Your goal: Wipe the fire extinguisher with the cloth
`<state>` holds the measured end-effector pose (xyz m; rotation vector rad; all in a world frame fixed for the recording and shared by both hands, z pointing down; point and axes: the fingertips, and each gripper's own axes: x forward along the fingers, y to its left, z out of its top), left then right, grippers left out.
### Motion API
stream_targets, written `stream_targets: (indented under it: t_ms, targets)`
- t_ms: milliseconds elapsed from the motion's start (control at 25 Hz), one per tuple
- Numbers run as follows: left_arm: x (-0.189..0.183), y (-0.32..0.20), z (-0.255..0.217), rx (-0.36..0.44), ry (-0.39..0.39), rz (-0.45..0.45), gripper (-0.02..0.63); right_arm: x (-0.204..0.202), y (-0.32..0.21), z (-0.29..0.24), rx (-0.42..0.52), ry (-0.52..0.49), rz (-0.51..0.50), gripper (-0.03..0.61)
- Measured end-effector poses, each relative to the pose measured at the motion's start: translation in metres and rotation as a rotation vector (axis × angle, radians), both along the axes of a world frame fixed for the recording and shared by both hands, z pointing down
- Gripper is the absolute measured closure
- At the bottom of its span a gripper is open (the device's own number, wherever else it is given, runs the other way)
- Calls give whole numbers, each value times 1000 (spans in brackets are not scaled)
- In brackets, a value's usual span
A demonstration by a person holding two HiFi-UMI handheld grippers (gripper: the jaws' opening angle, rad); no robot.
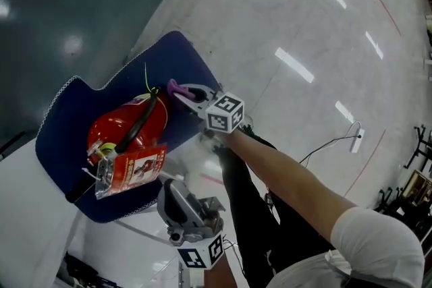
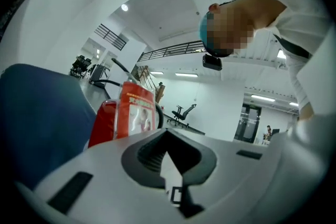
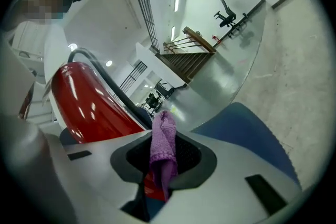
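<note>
- Over on the left, a blue pad (image 1: 61, 125) carries the fire extinguisher (image 1: 111, 126), which lies on its side.
- Its long axis runs lower-left to upper-right in the head view. The valve end, black hose (image 1: 138, 123) and hanging tag (image 1: 131, 168) point lower-left, and the base points upper-right.
- Down at the pad's lower edge, the left gripper (image 1: 172, 193) hangs near the tag end. It's closed up on nothing and touching nothing.
- Up top, the purple cloth (image 1: 174, 85) is pinched in the right gripper (image 1: 182, 94), with a folded tuft poking out past the tips.
- That tuft sits right at the base end of the red cylinder. Whether it's touching or just shy of it, I can't say.
- My read is that the cloth is in hand, so pickup's done, and the wipe has reached the base end at most. The glossy body shows no wiped patch, so the flank, the valve and the handle all look left to do.
</note>
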<state>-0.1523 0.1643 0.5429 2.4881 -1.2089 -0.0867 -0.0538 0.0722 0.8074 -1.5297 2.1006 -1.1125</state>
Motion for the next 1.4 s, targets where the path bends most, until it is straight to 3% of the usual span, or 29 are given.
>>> stream_targets:
  t_ms: [360, 600, 840, 1120, 1400]
  targets:
    - [-10, -4, -1, -27, 7, -19, 608, -30, -4, -5, 14, -147, -106, 508]
    - [-15, -4, -21, -26, 22, -47, 607, -35, 3, -46, 35, -146, -129, 508]
    - [-22, 7, -53, -20, 25, -59, 609, -32, 3, -103, 78, -146, -83, 508]
    - [-42, 26, -99, -23, 17, -66, 608, -37, 23, -162, 64, -139, -38, 506]
    - [-54, 30, -123, -11, 25, -87, 609, -33, 19, -204, 85, -99, -69, 508]
